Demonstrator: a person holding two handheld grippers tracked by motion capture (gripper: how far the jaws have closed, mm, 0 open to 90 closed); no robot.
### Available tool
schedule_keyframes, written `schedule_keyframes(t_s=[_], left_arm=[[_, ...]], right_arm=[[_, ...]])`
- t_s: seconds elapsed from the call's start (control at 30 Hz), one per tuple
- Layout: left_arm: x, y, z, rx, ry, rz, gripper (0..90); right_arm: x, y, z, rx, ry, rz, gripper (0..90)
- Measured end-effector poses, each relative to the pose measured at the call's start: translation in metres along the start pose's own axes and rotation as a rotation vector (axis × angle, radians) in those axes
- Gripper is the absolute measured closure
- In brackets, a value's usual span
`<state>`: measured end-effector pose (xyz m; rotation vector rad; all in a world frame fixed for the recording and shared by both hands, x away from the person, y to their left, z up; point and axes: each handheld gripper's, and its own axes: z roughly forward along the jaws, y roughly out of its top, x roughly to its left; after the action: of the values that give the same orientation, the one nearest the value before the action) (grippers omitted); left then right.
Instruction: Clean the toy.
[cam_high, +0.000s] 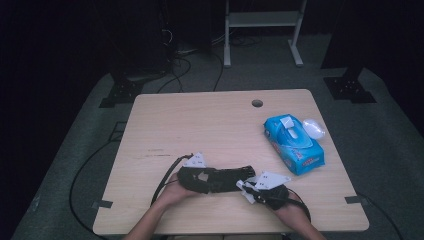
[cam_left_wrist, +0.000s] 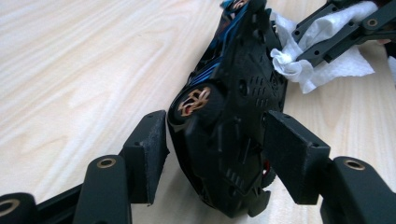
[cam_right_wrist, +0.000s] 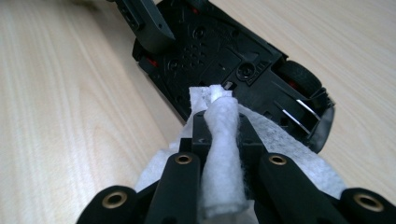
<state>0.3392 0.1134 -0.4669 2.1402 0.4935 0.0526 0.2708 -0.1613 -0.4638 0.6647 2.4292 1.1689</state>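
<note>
One toy car, on its side on the worktop, lies between the left gripper's part-open fingers; contact unclear. Right gripper's fingers, clamped on one white wipe, press it to the car's underside. One blue wipe pack lies well apart

Wooden table: blue wipes pack, toy car.

A blue wipes pack lies on the table.
</note>
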Motion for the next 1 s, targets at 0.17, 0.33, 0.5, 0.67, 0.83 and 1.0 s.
schedule_keyframes(t_s=[0.17,0.33,0.5,0.67,0.83,1.0], left_arm=[[-0.003,0.0,0.003,0.009,-0.006,0.023,42.4],[-0.007,0.001,0.003,0.008,0.002,0.078,52.9],[-0.011,0.001,0.001,-0.008,0.025,0.127,62.6],[-0.014,0.001,0.001,-0.008,0.055,0.182,66.4],[-0.017,-0.001,0.001,-0.018,0.079,0.196,66.7],[-0.018,-0.002,0.002,-0.027,0.093,0.193,67.4]], right_arm=[[0.002,-0.003,0.0,0.023,0.01,-0.008,81.7],[-0.001,-0.005,0.002,0.052,0.015,0.007,81.6],[-0.006,-0.003,-0.003,0.032,0.014,0.032,81.6],[-0.004,0.005,-0.011,-0.012,0.04,0.048,81.5],[-0.006,0.025,-0.017,-0.103,0.03,0.09,81.5],[-0.012,0.045,-0.004,-0.122,-0.001,0.106,81.4]])
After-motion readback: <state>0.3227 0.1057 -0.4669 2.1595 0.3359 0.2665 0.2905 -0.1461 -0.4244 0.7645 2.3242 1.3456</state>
